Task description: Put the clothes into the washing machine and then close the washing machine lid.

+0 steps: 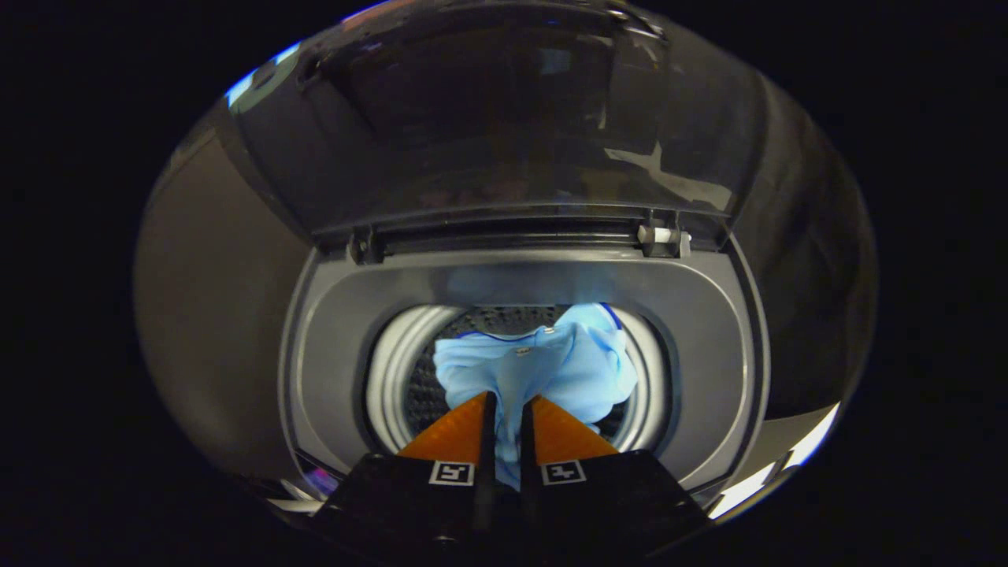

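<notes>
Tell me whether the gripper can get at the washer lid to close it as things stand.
Probably not yet: the gripper is shut on the light blue garment, hanging over the drum opening. The raised lid stands beyond, with nothing between, but the fingers are occupied.

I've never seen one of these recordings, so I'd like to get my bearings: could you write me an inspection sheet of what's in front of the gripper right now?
Surface: grey top rim of the washing machine around the drum opening.
Job's things: light blue garment hanging over the drum, partly inside the opening; the lid stands open, raised behind the opening on its hinge.
Clutter: nothing seen.
Grippers: the gripper has its fingers nearly together, pinching a fold of the garment between them.
Cables: nothing seen.
Surroundings: dark; reflections on the lid's glossy panel, a bright strip beside the machine.
</notes>
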Demonstrator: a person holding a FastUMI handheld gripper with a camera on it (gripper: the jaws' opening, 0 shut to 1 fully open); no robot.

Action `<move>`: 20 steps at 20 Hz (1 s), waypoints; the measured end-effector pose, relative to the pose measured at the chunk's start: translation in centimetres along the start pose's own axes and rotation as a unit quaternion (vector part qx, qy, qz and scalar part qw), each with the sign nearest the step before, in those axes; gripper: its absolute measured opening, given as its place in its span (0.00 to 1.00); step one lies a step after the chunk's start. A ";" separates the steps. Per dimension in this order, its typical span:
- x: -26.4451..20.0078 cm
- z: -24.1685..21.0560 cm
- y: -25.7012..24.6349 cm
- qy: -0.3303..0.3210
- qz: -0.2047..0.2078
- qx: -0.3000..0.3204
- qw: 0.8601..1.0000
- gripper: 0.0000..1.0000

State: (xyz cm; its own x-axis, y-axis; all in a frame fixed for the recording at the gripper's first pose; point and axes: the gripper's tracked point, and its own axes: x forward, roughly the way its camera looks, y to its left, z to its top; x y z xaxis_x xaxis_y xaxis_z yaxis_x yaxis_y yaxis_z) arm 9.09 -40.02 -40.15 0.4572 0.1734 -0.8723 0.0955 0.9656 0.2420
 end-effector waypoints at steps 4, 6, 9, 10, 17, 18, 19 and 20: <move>0.3 0.6 -2.4 -0.017 -0.042 -0.041 0.998 0.83; 0.2 1.2 -2.3 -0.032 -0.045 -0.050 0.997 1.00; -0.5 1.9 -2.4 -0.042 -0.058 -0.042 0.997 1.00; -0.8 1.9 -2.4 -0.042 -0.058 -0.043 0.997 1.00; -6.5 8.0 -1.2 -0.150 -0.043 -0.040 0.987 1.00; -8.1 9.2 -0.7 -0.172 -0.040 -0.039 0.983 1.00; -9.7 10.3 -0.1 -0.194 -0.033 -0.032 0.980 1.00; -11.3 11.8 0.5 -0.220 -0.029 -0.030 0.975 1.00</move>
State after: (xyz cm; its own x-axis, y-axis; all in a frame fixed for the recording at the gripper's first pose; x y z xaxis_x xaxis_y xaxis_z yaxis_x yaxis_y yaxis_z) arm 14.41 -43.78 -25.20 0.7885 0.0319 -0.6142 0.0864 0.9830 0.1619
